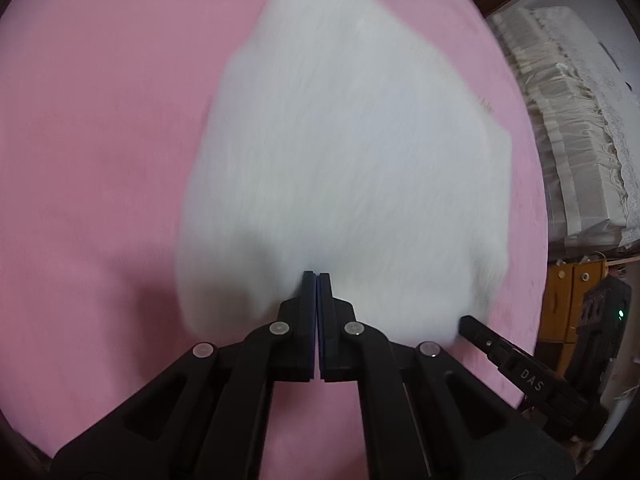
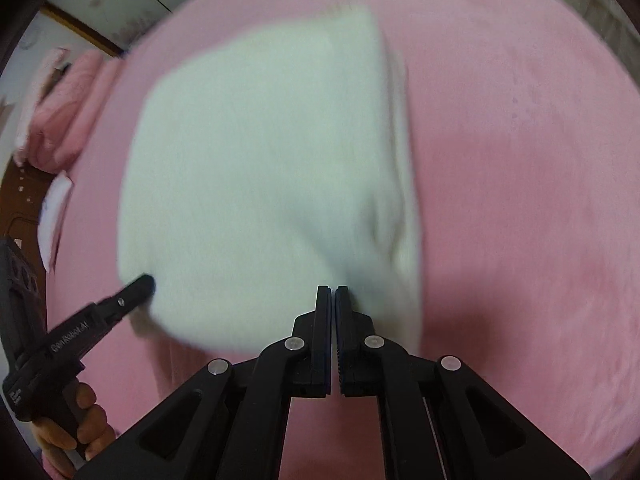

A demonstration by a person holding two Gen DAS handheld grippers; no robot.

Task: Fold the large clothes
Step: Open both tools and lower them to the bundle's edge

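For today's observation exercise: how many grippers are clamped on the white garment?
2. The left gripper pinches the white garment at its near edge; the right gripper pinches the same edge further along.

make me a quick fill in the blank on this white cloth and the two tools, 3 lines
1. The white garment lies on a bed cover coloured ____.
2. The left tool has its fingers ____ on the garment's near edge.
3. In the right wrist view, the left tool appears at the garment's ____ side, while the right tool pinches the near edge.

Missing words: pink; shut; left
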